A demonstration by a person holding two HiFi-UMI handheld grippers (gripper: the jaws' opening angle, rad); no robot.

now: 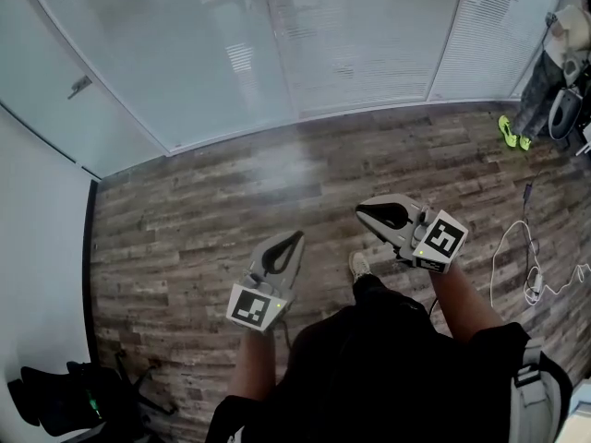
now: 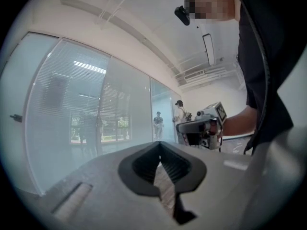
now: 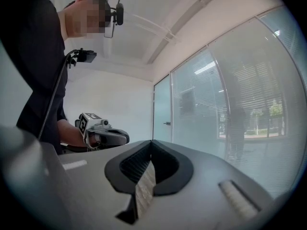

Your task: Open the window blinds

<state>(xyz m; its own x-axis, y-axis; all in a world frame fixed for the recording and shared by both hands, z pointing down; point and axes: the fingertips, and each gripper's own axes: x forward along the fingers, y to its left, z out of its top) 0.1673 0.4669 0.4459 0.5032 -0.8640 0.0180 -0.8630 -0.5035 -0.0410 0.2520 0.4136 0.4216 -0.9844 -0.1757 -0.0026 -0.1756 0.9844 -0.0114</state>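
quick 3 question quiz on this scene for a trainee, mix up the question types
1. True or false: the grey left gripper holds a blind cord.
2. The jaws of the grey right gripper are: A) wide apart B) together with nothing between them C) shut on a handle.
3. Fill in: both grippers hang ____ the brown wood-plank floor, not touching the white slatted window blinds.
Key: 1 false; 2 B; 3 above.
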